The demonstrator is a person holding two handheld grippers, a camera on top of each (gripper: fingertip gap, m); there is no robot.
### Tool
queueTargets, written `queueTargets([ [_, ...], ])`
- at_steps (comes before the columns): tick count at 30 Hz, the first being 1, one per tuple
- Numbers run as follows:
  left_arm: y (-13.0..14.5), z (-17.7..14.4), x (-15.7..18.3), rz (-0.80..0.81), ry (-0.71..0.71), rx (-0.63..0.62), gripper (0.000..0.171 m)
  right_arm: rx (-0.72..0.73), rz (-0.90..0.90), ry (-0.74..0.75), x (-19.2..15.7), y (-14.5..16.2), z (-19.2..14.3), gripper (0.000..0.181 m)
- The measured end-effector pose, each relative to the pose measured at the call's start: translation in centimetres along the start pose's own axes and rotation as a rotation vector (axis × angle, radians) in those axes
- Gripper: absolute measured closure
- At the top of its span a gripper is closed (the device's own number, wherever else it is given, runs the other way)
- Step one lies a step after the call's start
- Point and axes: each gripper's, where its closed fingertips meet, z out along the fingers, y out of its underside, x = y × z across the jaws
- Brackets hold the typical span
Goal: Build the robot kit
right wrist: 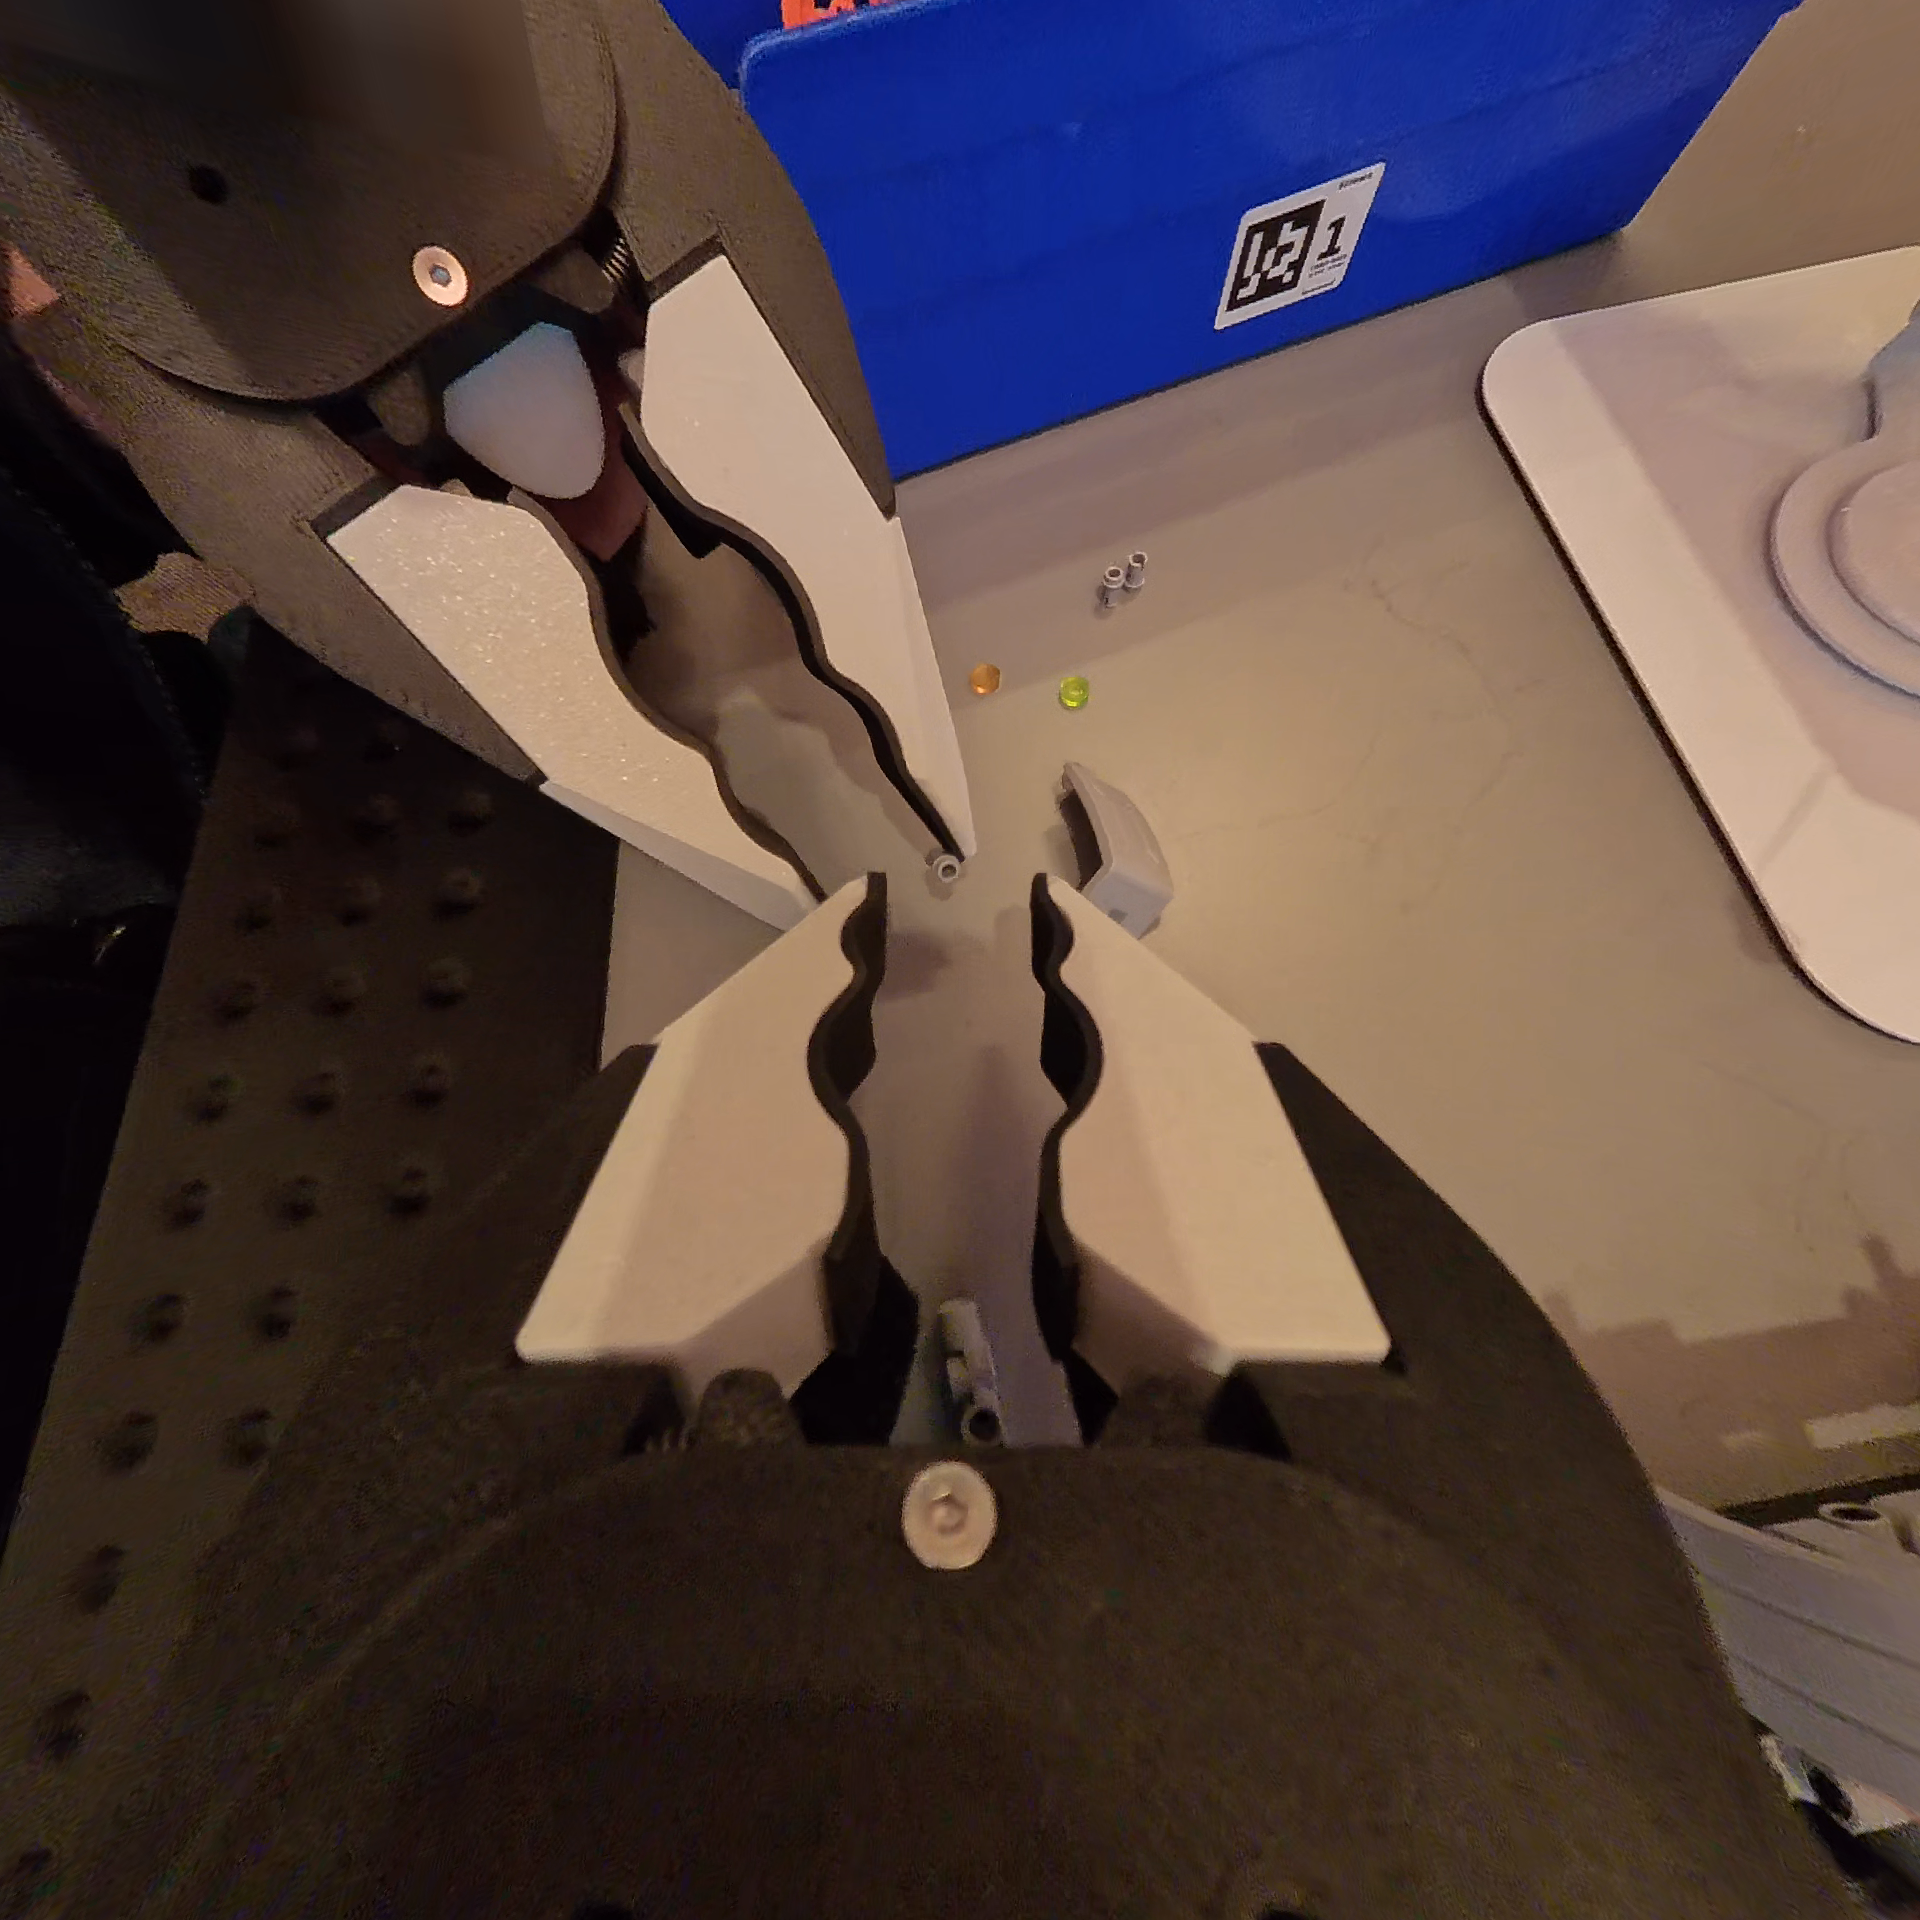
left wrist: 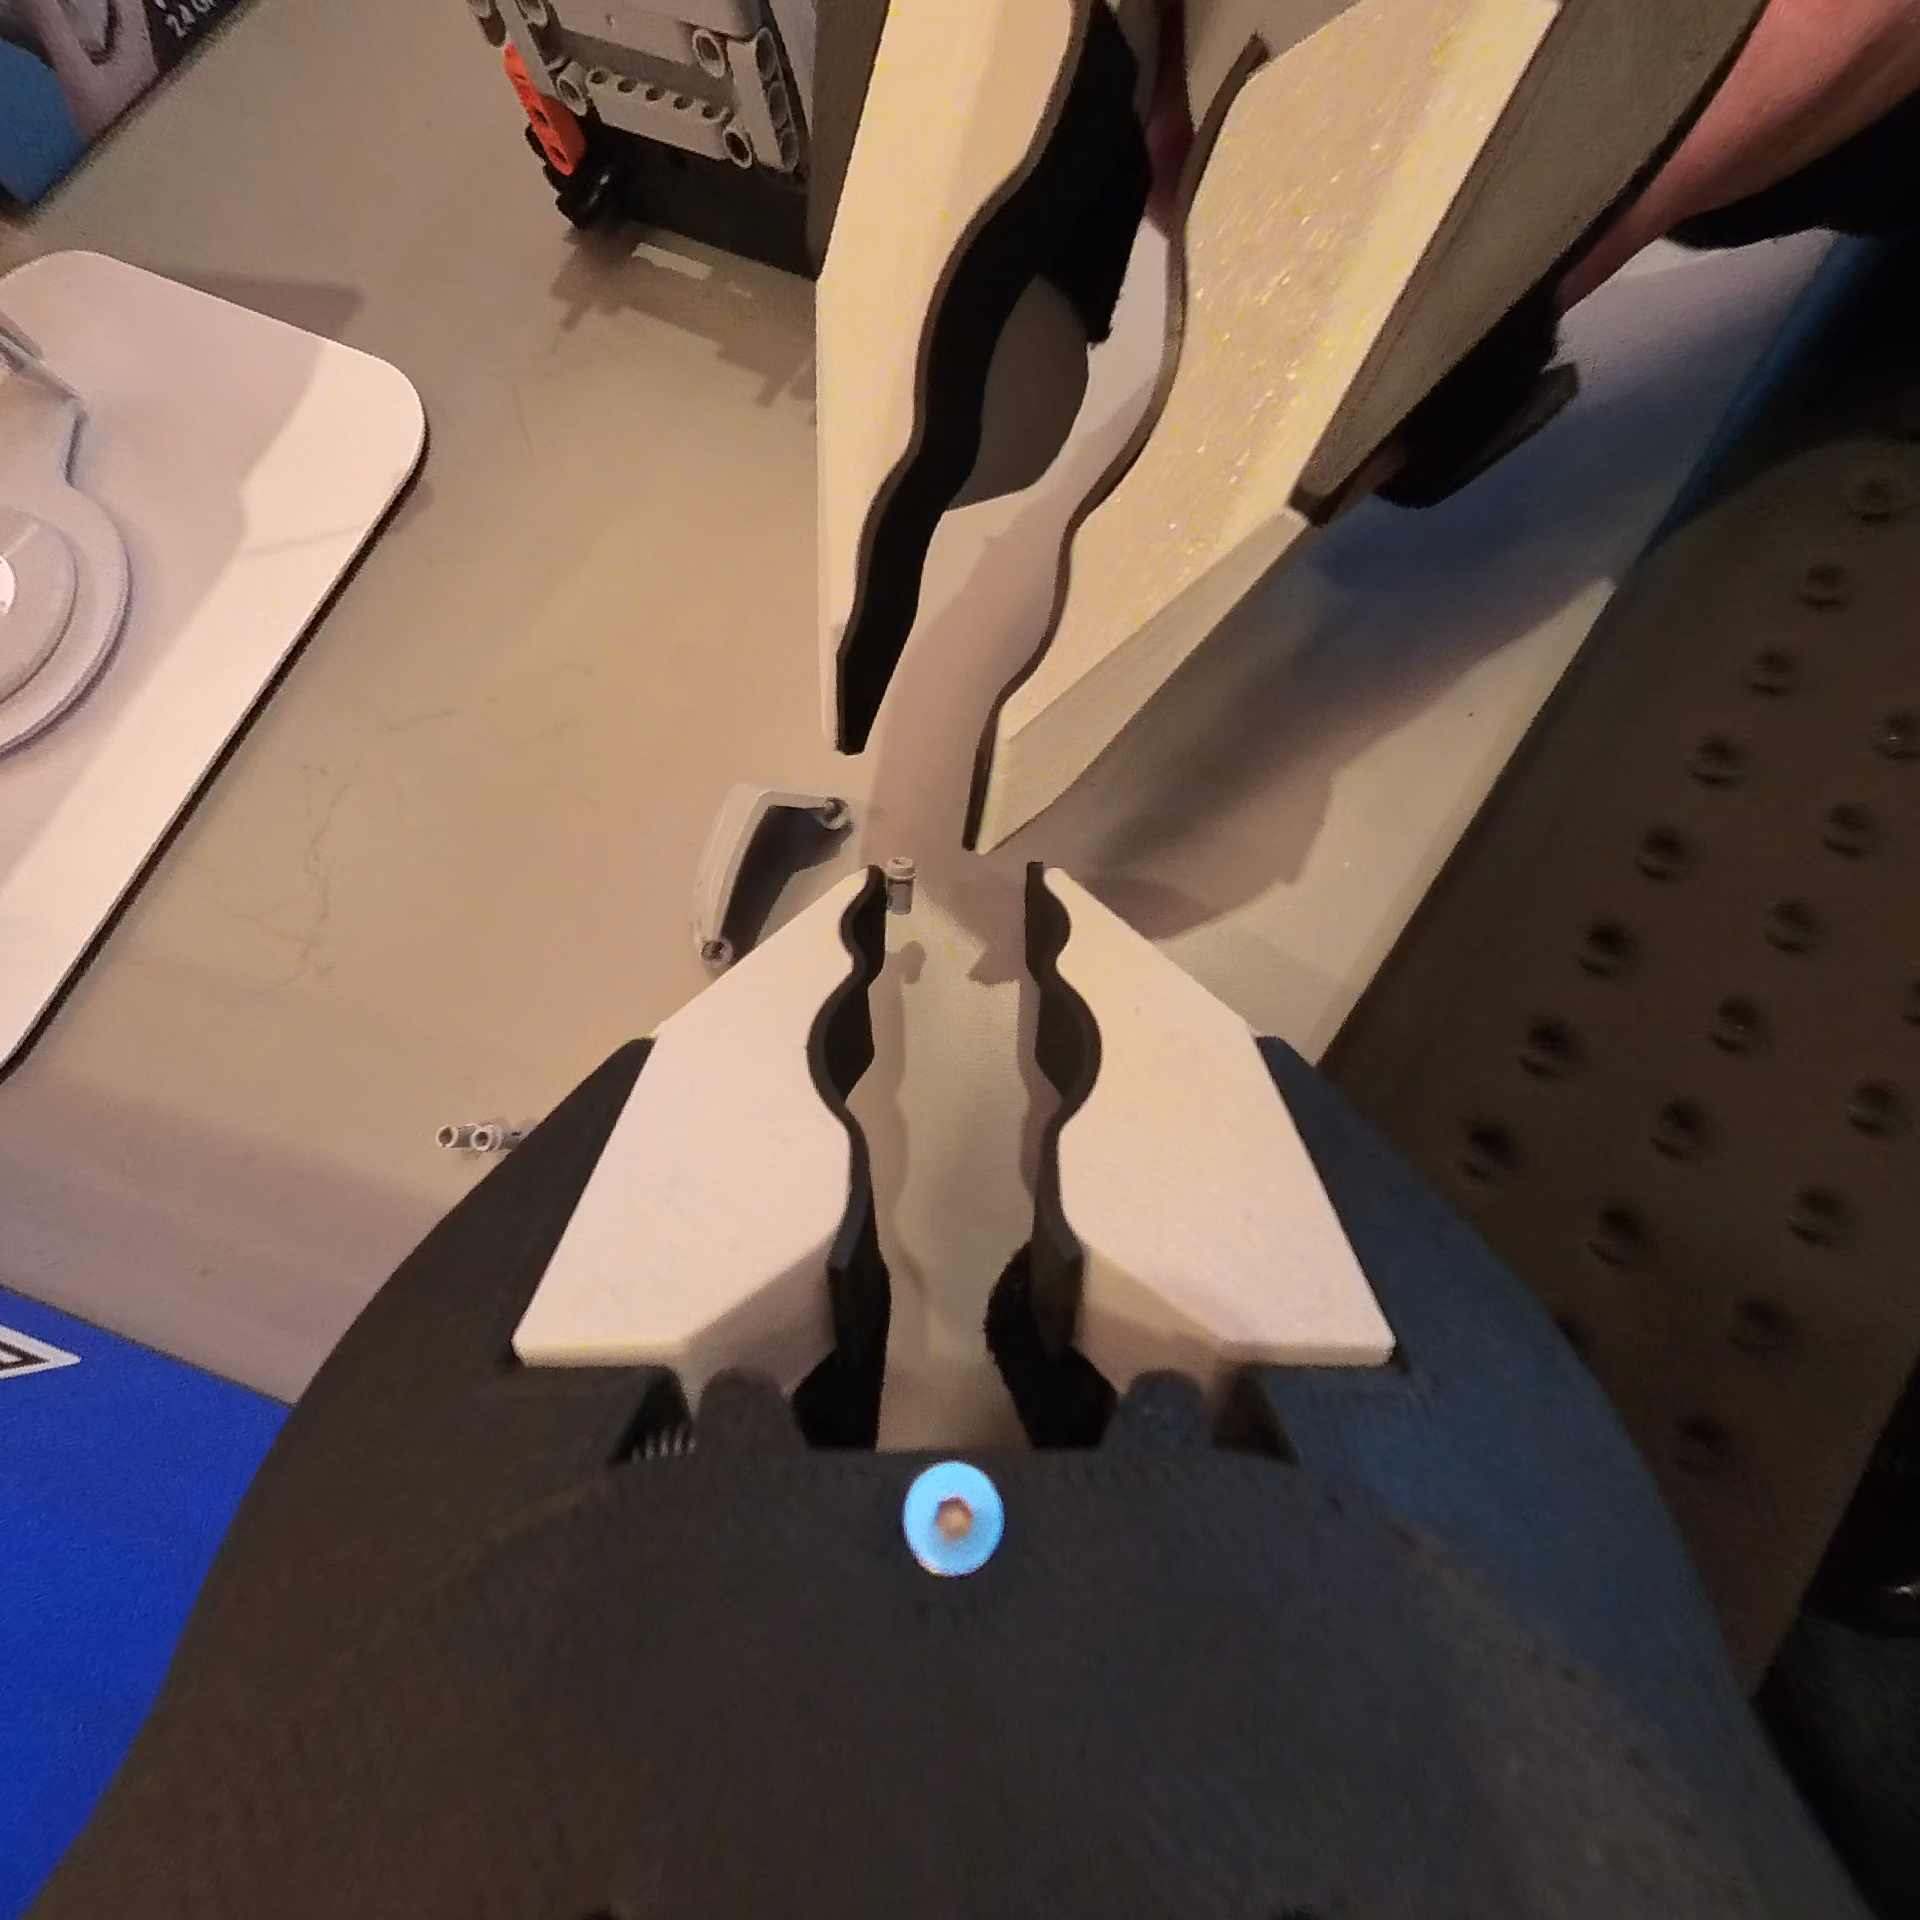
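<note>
Left wrist view: left tongs (left wrist: 954,883) gaping, tip-to-tip with right tongs (left wrist: 909,795).

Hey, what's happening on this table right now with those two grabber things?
A person holds two hand-held grippers tip to tip over a grey tabletop, both open. The left hand-held gripper has one fingertip against a tiny grey plastic peg; whether it stands upright is unclear. The right hand-held gripper points at that peg from the opposite side, holding nothing. A curved grey plastic piece lies right beside them, and small orange and green round studs lie farther off.
</note>
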Motion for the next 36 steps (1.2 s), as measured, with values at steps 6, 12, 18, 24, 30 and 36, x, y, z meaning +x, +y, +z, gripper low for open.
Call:
queueTargets([
  [6,-0.4,-0.1,0.4,0.01,0.012,0.02,0.146,-0.014,-0.021,0.014,0.0,0.0,0.2,0.157],
  [12,-0.4,-0.1,0.4,0.008,0.003,0.014,0.147,-0.026,-0.047,0.033,-0.1,0.1,0.2,0.159],
  [18,-0.9,-1.7,0.8,0.027,0.002,0.035,0.155,0.009,-0.033,0.034,0.2,-0.2,-0.7,0.16],
  [24,-3.6,-6.0,1.2,0.082,-0.011,0.178,0.17,0.054,0.003,0.041,0.9,-0.4,-1.7,0.161],
  [30,-5.2,-8.5,0.5,-0.037,0.069,0.32,0.148,0.155,-0.024,-0.001,-0.3,-2.3,-2.6,0.161],
  [36,-5.6,-5.8,2.2,-0.058,0.157,0.335,0.136,0.277,-0.049,-0.087,-2.7,-4.8,-3.4,0.161],
])
